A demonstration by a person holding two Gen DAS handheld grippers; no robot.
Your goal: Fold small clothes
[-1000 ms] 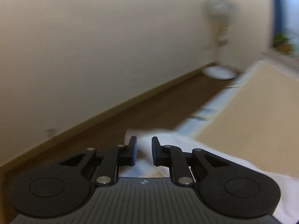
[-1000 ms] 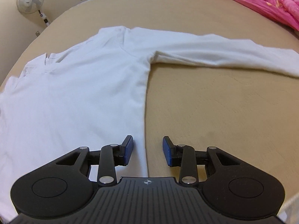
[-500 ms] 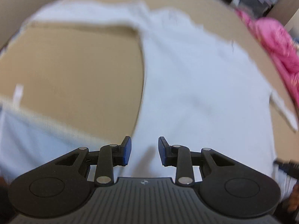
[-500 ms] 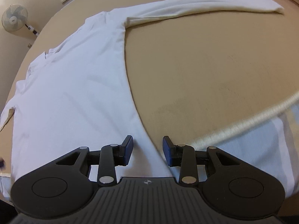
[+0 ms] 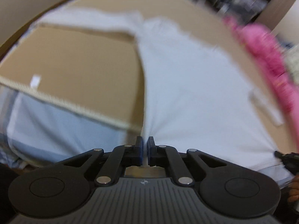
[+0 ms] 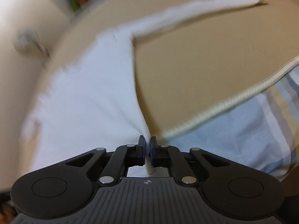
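Left wrist view: the left claw (image 5: pixel 145 150) is closed on the hem corner of a white long-sleeved shirt (image 5: pixel 186 85), at lower centre of the frame. The shirt lies spread on the tan bed cover (image 5: pixel 74 63), one sleeve reaching to upper left.

Right wrist view: the right claw (image 6: pixel 147 149) pinches the opposite hem corner; cloth pokes through behind the pads. The other sleeve (image 6: pixel 196 9) runs to upper right.

Assessment: both corners secured, no fold visible yet; folding appears barely begun.

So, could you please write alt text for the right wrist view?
The right gripper is shut on the hem corner of a white long-sleeved shirt spread on a tan mat, one sleeve stretched away.
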